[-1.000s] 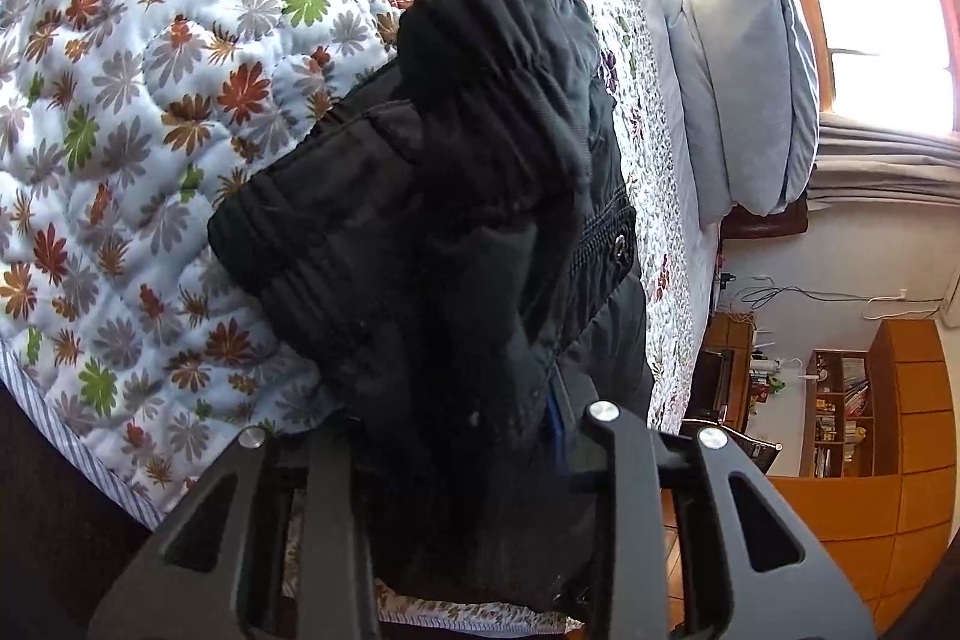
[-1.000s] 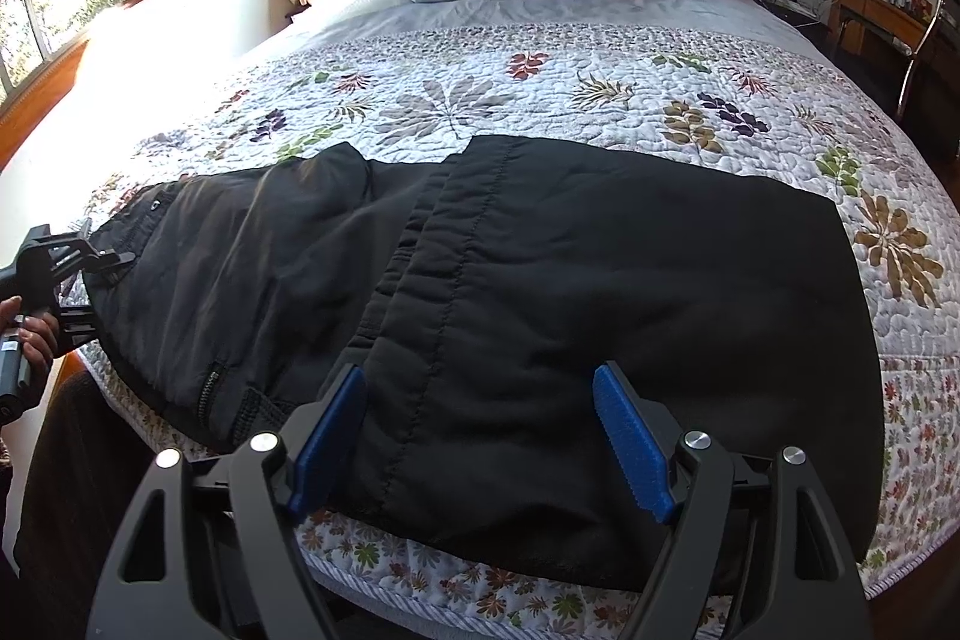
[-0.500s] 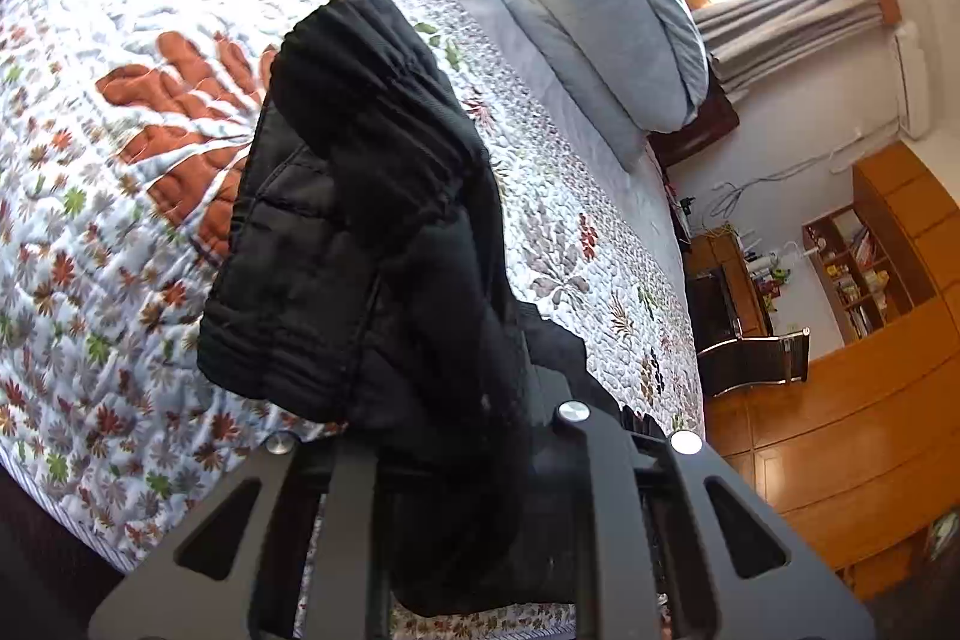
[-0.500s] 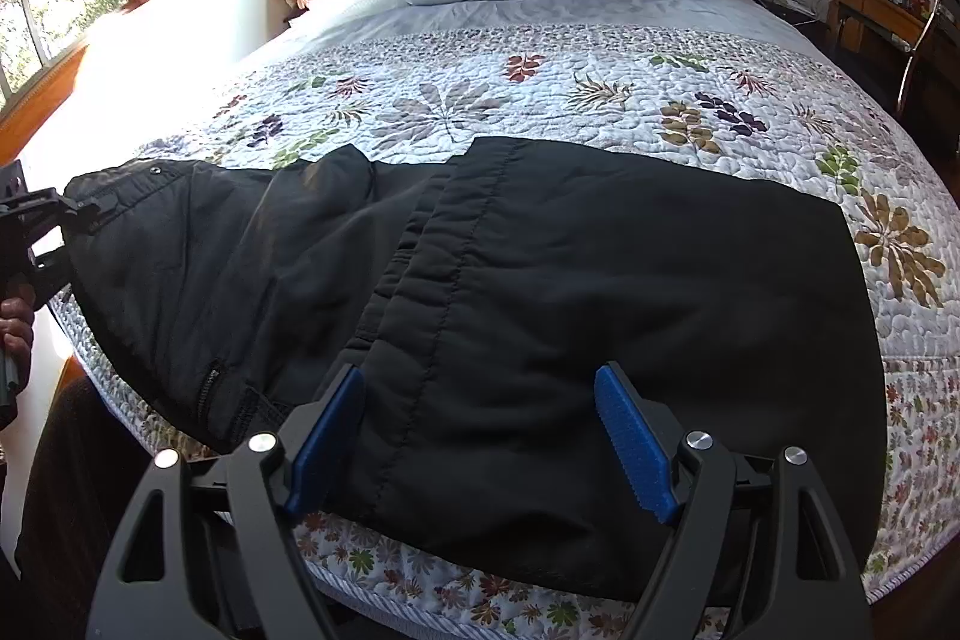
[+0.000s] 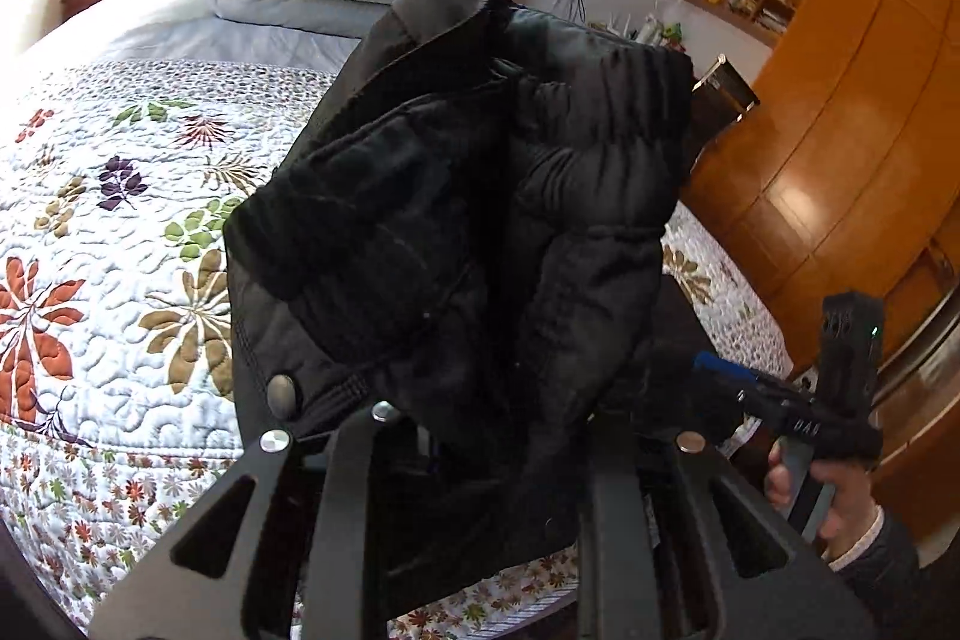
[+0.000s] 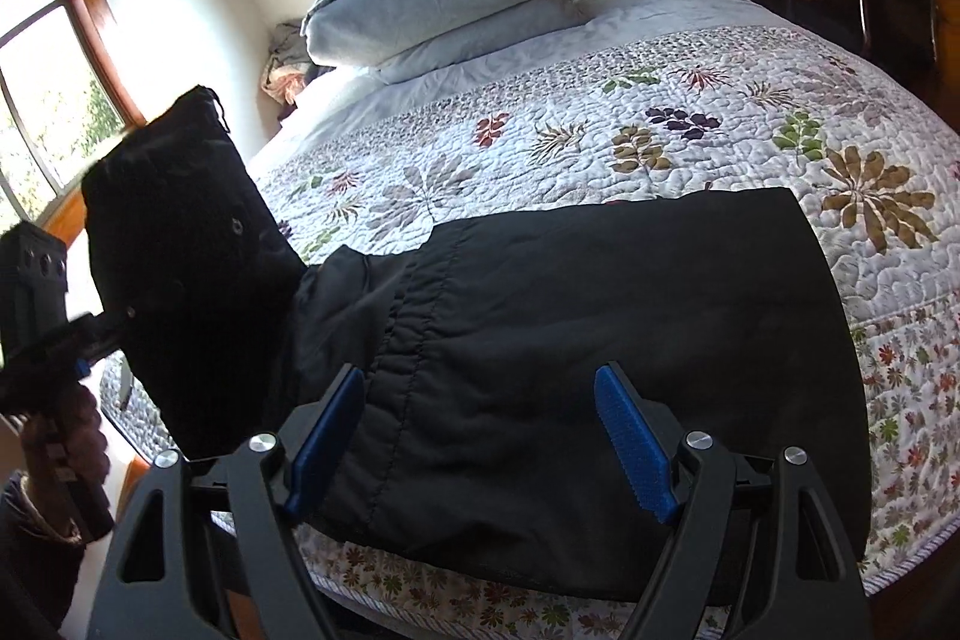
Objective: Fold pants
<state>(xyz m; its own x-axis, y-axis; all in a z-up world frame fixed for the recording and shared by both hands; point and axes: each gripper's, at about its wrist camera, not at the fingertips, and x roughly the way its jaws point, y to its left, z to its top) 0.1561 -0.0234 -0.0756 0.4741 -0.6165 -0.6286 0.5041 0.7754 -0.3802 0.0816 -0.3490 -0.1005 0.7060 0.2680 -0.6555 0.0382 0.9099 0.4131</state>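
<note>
— Pants (image 6: 600, 358) first: where are they?

— Black padded pants, lying across the near edge of the flowered quilt (image 6: 660, 124). One end is lifted off the bed; the larger part lies flat.

— Who holds the raised end?

— The left gripper (image 5: 480, 436), pinching a thick bunch of the waist end, the snap button (image 5: 281, 391) showing just beside its fingers. In the right wrist view that bunch hangs in the air at the left, above the person's hand.

— And the right gripper (image 6: 480, 436)?

— Spread wide, blue pads (image 6: 630, 442) apart, hovering over the flat part near the bed edge, gripping nothing.

— How far along, then?

— I judge it midway through a fold: the flat part looks doubled already, with a seam line running across it. The raised end has yet to be carried over and laid down, then smoothed.

— The pillows (image 6: 432, 10)?

— Well apart, at the headboard.
</note>
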